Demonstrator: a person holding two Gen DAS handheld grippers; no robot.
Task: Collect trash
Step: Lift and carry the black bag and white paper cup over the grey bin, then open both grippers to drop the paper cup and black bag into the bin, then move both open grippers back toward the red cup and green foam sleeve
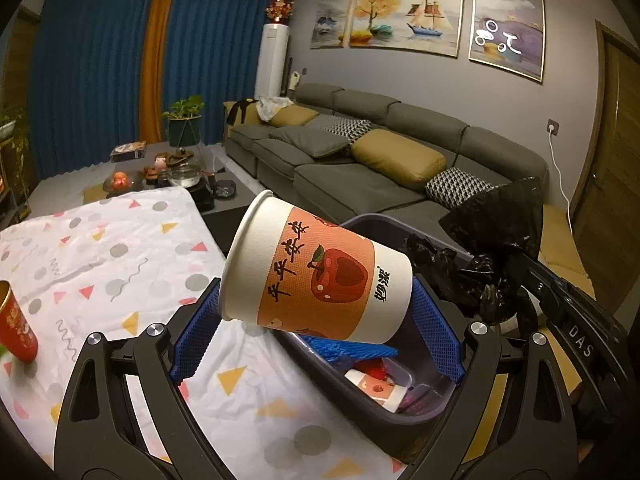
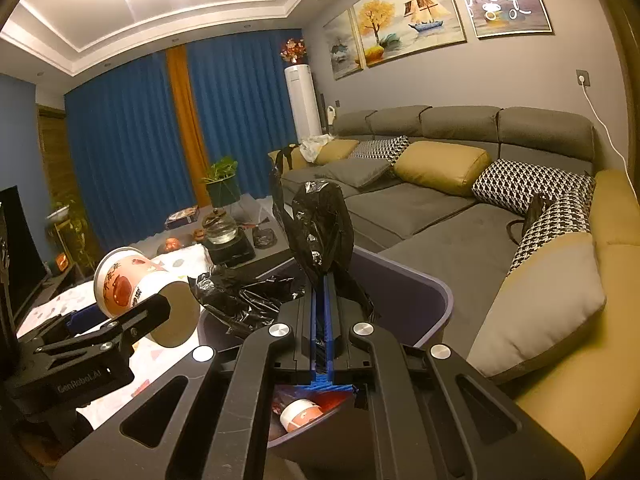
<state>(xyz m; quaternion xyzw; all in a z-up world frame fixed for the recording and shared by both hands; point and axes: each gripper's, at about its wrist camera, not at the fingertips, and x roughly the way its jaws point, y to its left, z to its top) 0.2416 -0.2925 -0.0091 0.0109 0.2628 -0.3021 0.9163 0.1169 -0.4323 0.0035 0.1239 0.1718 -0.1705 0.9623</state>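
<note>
My left gripper (image 1: pixel 316 322) is shut on a white and orange paper cup (image 1: pixel 320 276) with an apple print. The cup lies tilted on its side between the blue pads (image 1: pixel 196 332), above the near rim of a purple-grey bin (image 1: pixel 420 414). In the right wrist view the same cup (image 2: pixel 120 284) and left gripper (image 2: pixel 120 320) hang at the bin's (image 2: pixel 424 284) left edge. My right gripper (image 2: pixel 320 280) is shut on a black plastic trash bag (image 2: pixel 320 220), holding it up over the bin. Another paper cup (image 1: pixel 376 390) lies inside the bin.
A table with a white patterned cloth (image 1: pixel 120 248) sits left of the bin, and a red cup (image 1: pixel 16 332) stands on its left edge. A grey sofa (image 2: pixel 460 232) with cushions is to the right. A dark tea table (image 1: pixel 192 184) with dishes stands beyond.
</note>
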